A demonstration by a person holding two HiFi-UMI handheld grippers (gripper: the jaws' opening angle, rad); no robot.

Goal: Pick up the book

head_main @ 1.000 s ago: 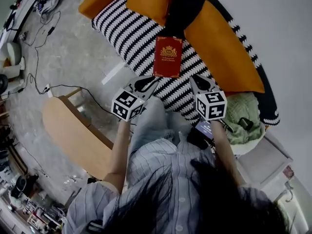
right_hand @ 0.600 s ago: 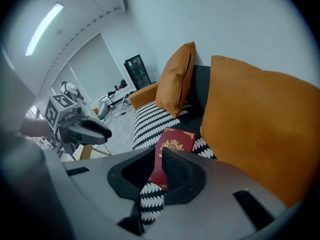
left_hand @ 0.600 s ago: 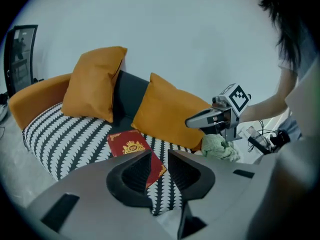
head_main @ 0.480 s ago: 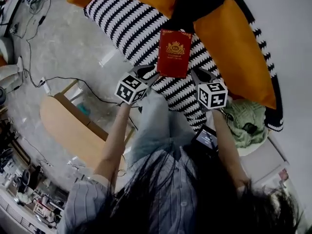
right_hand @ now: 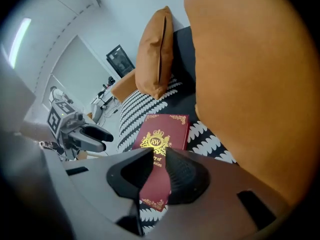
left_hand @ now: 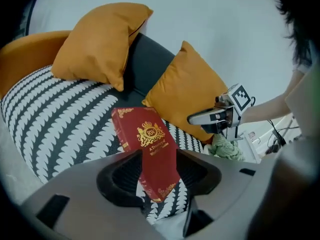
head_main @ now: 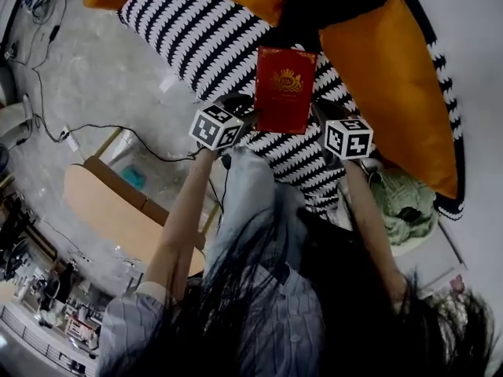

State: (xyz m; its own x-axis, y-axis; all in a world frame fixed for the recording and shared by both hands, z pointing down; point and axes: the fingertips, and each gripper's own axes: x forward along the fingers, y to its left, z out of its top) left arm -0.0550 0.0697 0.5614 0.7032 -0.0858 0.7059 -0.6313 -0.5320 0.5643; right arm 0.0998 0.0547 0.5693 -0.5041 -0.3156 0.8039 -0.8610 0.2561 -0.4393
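One book [head_main: 284, 89] | right gripper [right_hand: 159, 154] fingers [right_hand: 185, 176] clamped on it | left gripper [left_hand: 159, 156] fingers [left_hand: 120, 176] just opening, book between | two cushions [left_hand: 100, 44]

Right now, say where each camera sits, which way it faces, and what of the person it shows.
Head view: on the person's head, facing steeply down at the book on the striped sofa; hair, shirt, forearms, left gripper and right gripper show.
Left gripper view: on the left gripper, facing along its jaws, which have just been opening, the book seen through their gap, ungripped; the right forearm shows.
Right gripper view: on the right gripper, facing along its shut jaws at the book; the left gripper shows.
All share the book.
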